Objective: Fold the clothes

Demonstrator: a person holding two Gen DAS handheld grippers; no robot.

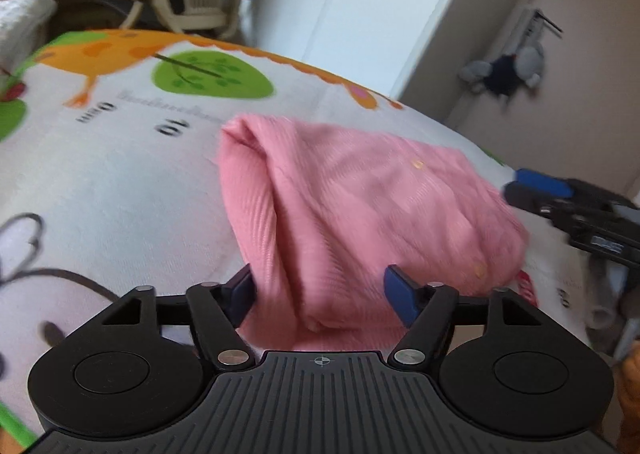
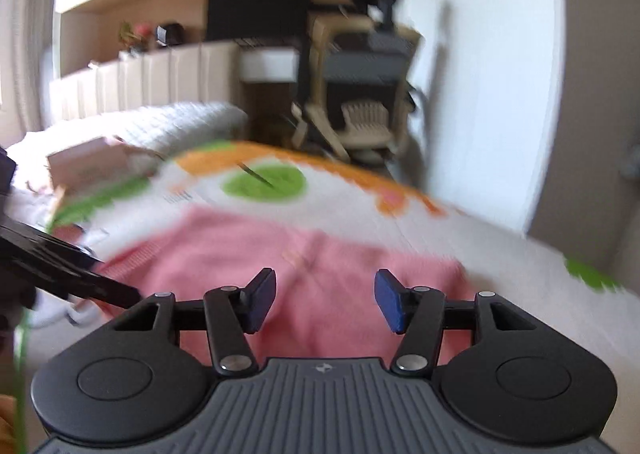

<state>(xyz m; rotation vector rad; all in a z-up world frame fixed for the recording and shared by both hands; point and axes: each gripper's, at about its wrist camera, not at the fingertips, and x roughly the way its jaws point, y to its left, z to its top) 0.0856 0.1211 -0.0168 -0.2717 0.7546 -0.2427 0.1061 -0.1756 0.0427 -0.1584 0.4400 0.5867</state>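
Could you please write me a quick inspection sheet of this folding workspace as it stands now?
Surface: printed blanket with cartoon animals, green trees and numbers, spread flat.
Job's things: pink garment, bunched and partly folded on the blanket.
Clutter: pinkish box near the blanket's far left edge; details blurred.
Grippers: left gripper open, fingers either side of the garment's near edge; right gripper open above the garment.
Cables: nothing seen.
Surroundings: office chair, white cabinets, dark monitor, soft toy by the wall.

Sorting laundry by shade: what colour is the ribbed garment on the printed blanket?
Pink ribbed garment, clearest in the left wrist view.
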